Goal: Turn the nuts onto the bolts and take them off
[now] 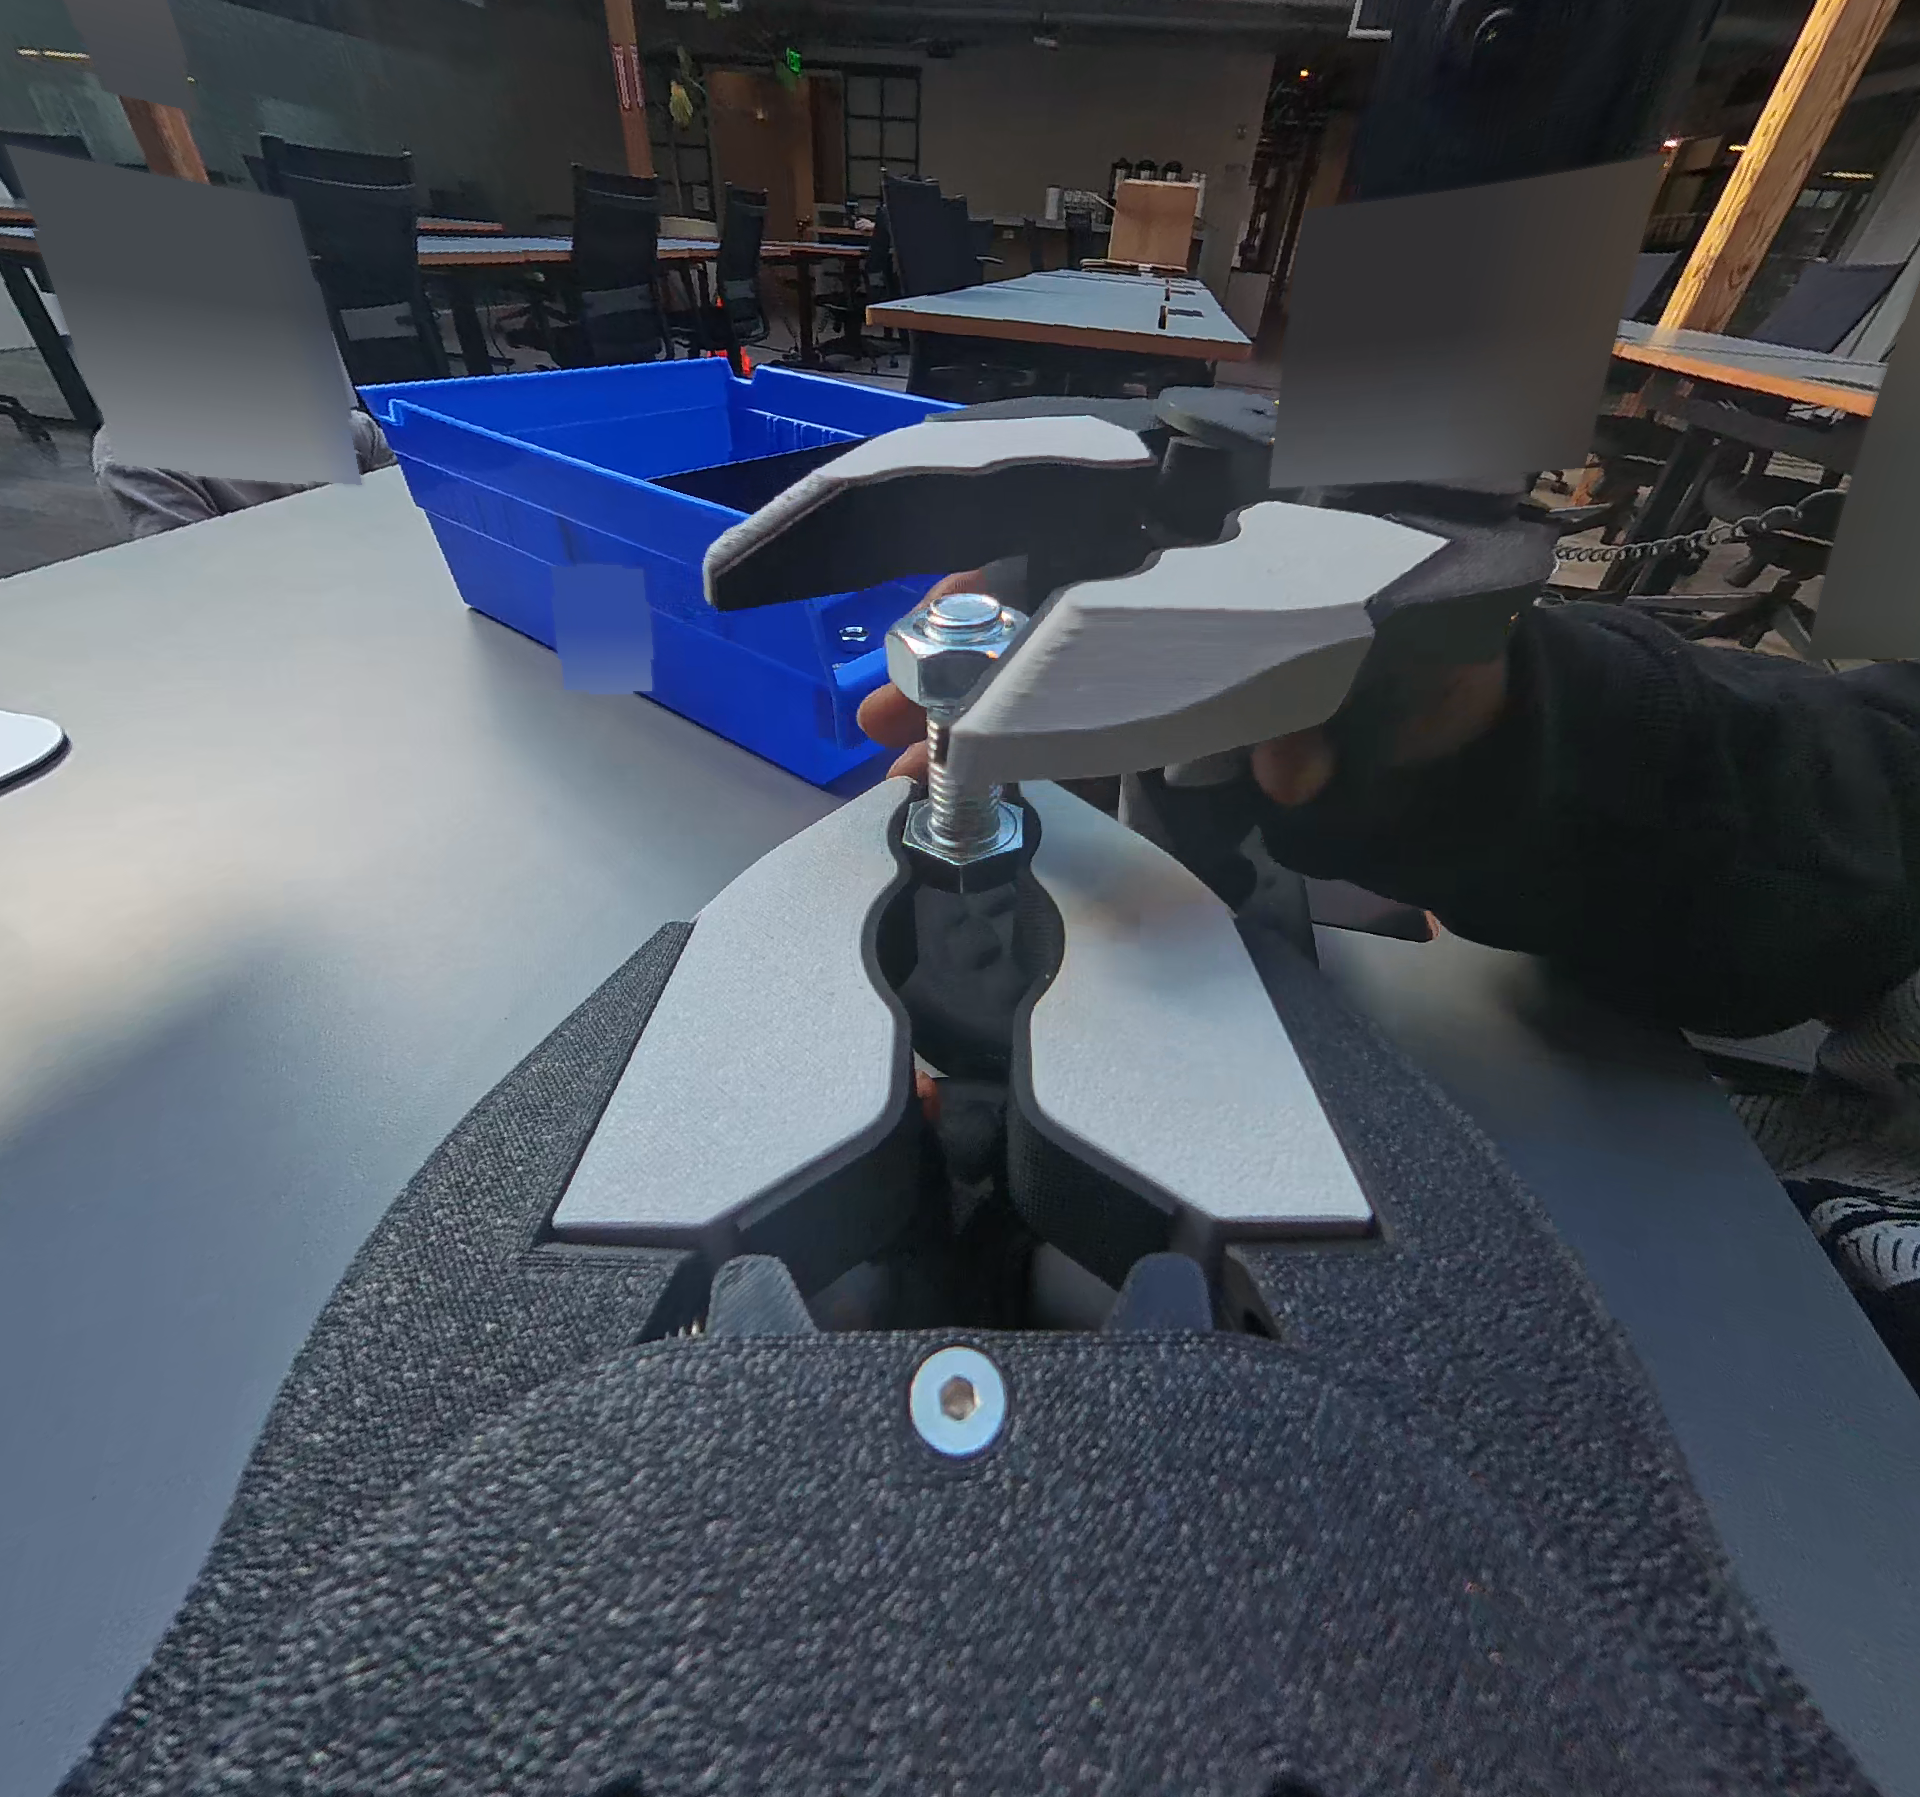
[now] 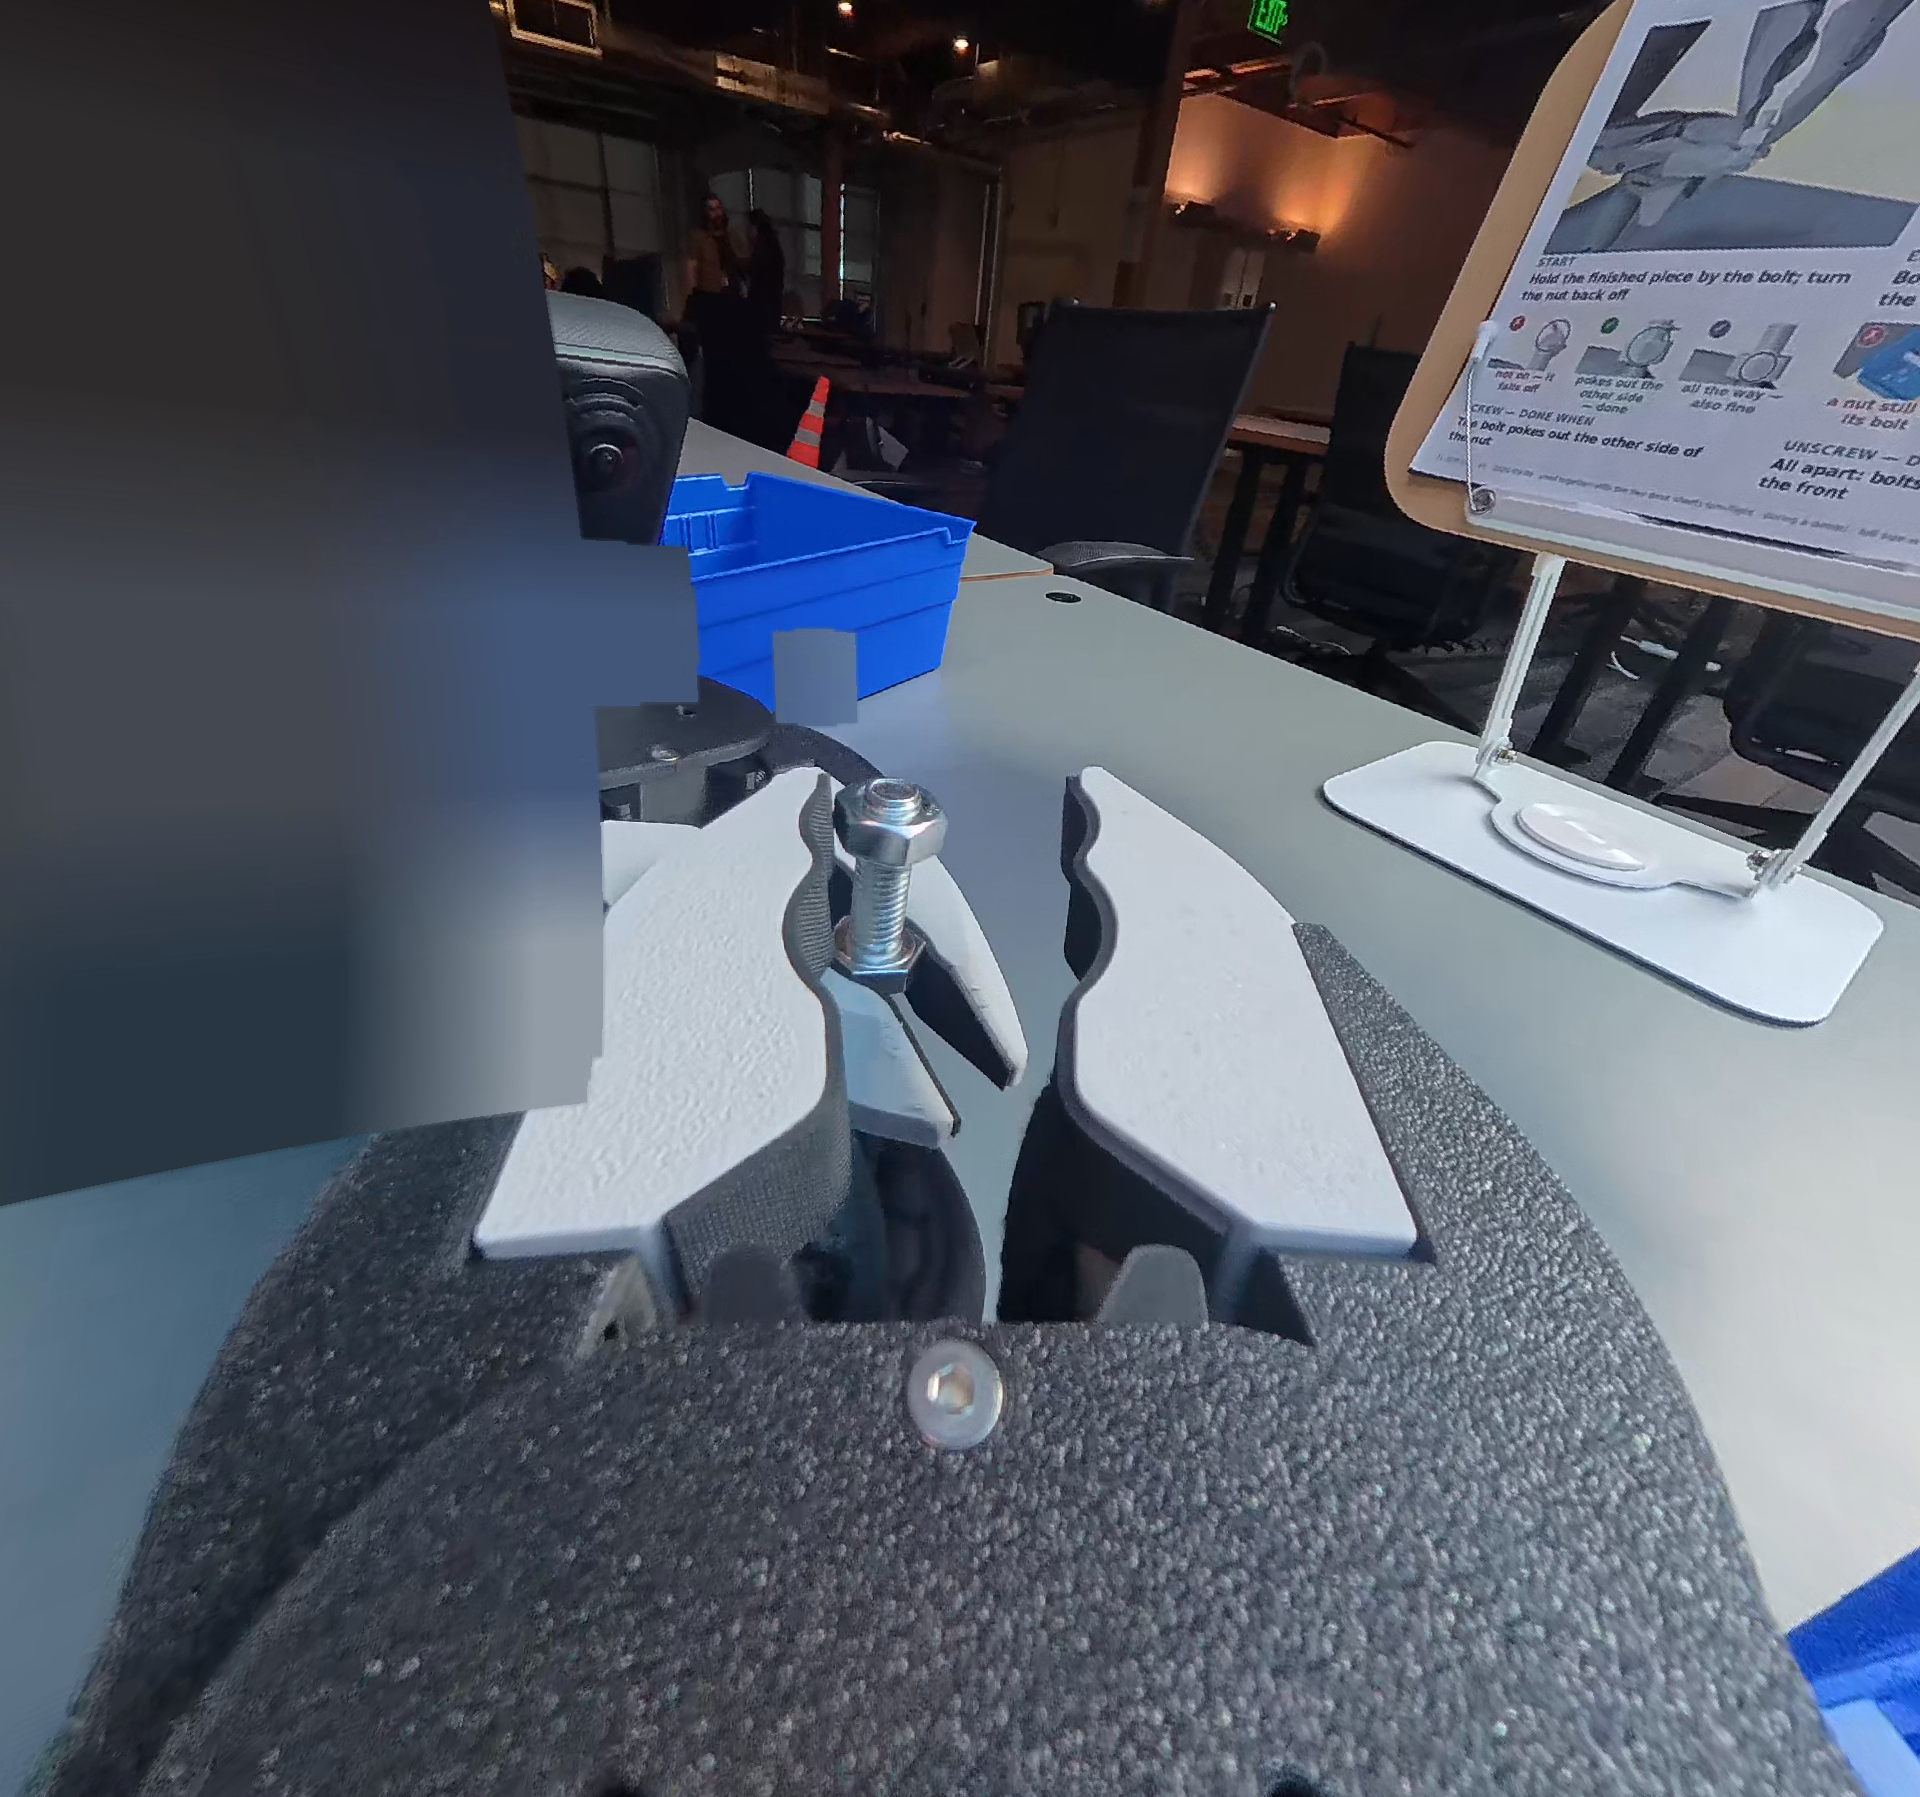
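A silver bolt (image 1: 964, 771) stands upright, with a hex nut (image 1: 954, 651) threaded at its top end. My left gripper (image 1: 966, 817) is shut on the bolt's lower end. My right gripper (image 1: 847, 661), held by a gloved hand (image 1: 1579, 802), reaches in from the right. It is open, its jaws on either side of the nut and its lower finger beside the nut. In the right wrist view the right gripper (image 2: 951, 791) is open. The nut (image 2: 889, 820) and bolt (image 2: 878, 900) sit against its left finger (image 2: 707, 978), with a wide gap to the other. The left gripper (image 2: 904, 994) holds the bolt from below.
A blue bin (image 1: 582, 490) stands on the grey table (image 1: 260, 812) just behind the bolt, with a loose nut (image 1: 852, 635) on its front ledge; it also shows in the right wrist view (image 2: 831, 573). A white stand (image 2: 1600, 874) with an instruction sheet stands at the right. One gripper's finger ends stand about 5 cm off the other's.
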`<state>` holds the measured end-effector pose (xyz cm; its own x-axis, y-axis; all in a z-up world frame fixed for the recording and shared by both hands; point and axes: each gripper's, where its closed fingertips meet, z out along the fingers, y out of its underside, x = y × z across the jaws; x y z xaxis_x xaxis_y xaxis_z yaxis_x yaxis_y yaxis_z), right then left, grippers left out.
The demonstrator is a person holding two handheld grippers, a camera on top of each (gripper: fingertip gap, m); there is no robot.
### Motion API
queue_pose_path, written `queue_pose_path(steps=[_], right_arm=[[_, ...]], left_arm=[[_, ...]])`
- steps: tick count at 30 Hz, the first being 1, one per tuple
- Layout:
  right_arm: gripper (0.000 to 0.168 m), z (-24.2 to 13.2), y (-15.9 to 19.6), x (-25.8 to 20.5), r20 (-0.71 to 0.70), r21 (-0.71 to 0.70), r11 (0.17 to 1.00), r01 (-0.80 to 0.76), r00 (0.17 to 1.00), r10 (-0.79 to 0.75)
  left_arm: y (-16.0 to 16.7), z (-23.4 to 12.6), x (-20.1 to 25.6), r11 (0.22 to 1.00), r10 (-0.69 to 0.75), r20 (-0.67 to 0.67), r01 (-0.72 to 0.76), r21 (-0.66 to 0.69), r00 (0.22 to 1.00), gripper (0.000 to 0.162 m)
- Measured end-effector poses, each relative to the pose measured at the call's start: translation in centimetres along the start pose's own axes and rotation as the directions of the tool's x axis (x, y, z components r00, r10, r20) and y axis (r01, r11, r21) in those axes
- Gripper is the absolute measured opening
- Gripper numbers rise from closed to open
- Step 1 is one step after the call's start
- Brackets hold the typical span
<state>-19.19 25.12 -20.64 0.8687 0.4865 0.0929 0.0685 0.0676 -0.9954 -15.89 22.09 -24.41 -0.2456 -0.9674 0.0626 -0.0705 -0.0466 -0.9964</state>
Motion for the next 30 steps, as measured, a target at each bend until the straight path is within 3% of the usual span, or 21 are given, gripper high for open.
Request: queue_pose_path(steps=[5, 10, 12, 15, 20, 30], right_arm=[[0.036, -1.4, -0.2, 0.0, 0.004, 0.006, 1.000, 0.011, 1.000, -0.011], [0.009, -2.3, -0.1, 0.0, 0.007, 0.007, 1.000, 0.029, 1.000, -0.029], [0.006, -2.6, 0.0, 0.3, 0.000, 0.004, 1.000, 0.029, 1.000, -0.029], [0.012, -2.9, -0.1, 0.7, -0.006, 0.013, 1.000, 0.019, 1.000, -0.019], [0.042, -1.8, -0.7, -0.1, 0.038, 0.046, 0.998, -0.038, 0.999, 0.036], [0.042, 0.6, 0.0, -0.2, 0.027, -0.002, 1.000, -0.008, 1.000, 0.008]], left_arm=[[0.0, 0.0, 0.0, 1.000, -0.003, 0.000, 0.003, 0.000, 1.000, 0.014], [0.0, 0.0, 0.0, 1.000, -0.004, -0.002, 0.004, 0.003, 1.000, 0.013], [0.0, 0.0, 0.0, 1.000, 0.001, 0.000, -0.001, 0.001, 1.000, 0.013], [0.0, 0.0, 0.0, 1.000, 0.001, 0.000, -0.001, -0.001, 1.000, 0.013], [0.0, 0.0, 0.0, 1.000, 0.001, 0.000, -0.001, -0.002, 1.000, 0.013], [0.0, 0.0, 0.0, 1.000, 0.002, 0.001, -0.002, 0.000, 1.000, 0.013]])
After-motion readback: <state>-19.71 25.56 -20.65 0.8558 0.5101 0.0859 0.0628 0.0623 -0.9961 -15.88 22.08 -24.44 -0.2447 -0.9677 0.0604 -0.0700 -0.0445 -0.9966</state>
